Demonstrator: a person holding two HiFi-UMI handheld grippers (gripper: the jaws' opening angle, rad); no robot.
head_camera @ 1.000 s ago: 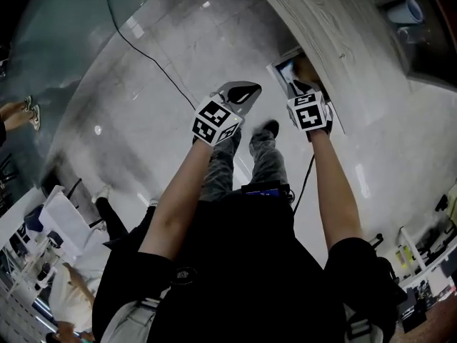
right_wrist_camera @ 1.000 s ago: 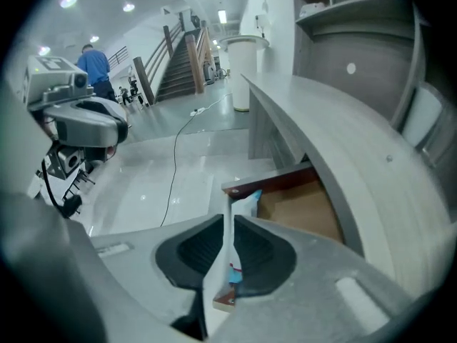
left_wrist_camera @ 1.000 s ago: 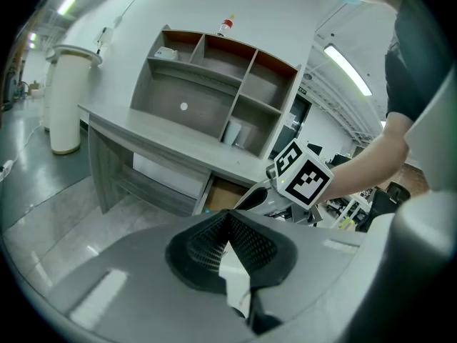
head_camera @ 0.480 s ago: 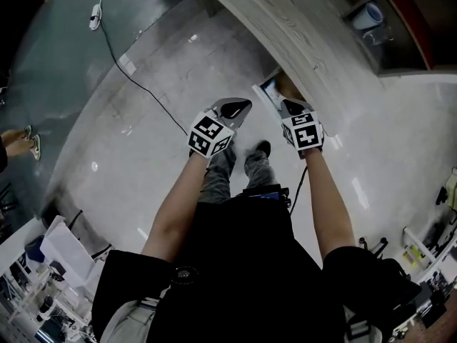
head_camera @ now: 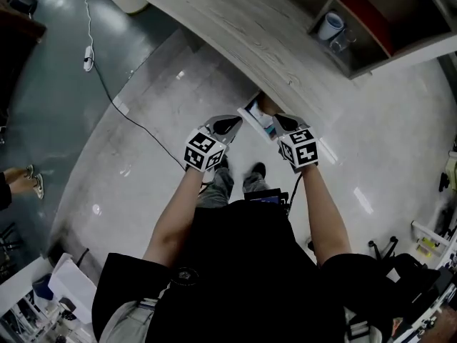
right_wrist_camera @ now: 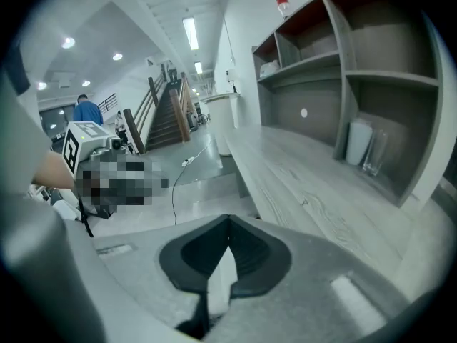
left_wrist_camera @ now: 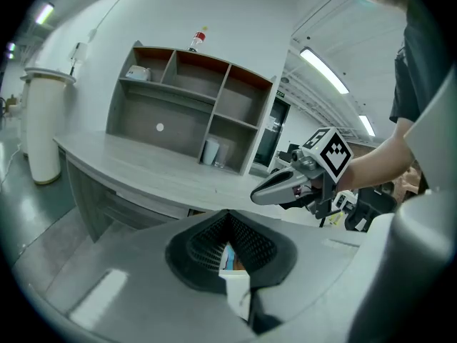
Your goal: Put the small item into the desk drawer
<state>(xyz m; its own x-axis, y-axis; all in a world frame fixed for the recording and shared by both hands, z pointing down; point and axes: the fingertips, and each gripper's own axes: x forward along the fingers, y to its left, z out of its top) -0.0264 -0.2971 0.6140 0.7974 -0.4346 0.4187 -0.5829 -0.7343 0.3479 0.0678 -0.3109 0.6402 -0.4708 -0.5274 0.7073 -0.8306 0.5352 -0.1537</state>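
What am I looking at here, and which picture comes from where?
A person stands at a desk, holding a hand tool with two fingers in each hand; the marker cubes belong to the tools. The head view looks down from the person's head; the other two views look along each tool's fingers. The left gripper and the right gripper are both shut and hold nothing, close to an open drawer under the desk's edge with a colourful item inside. On the desk stands a shelf unit holding a white cup.
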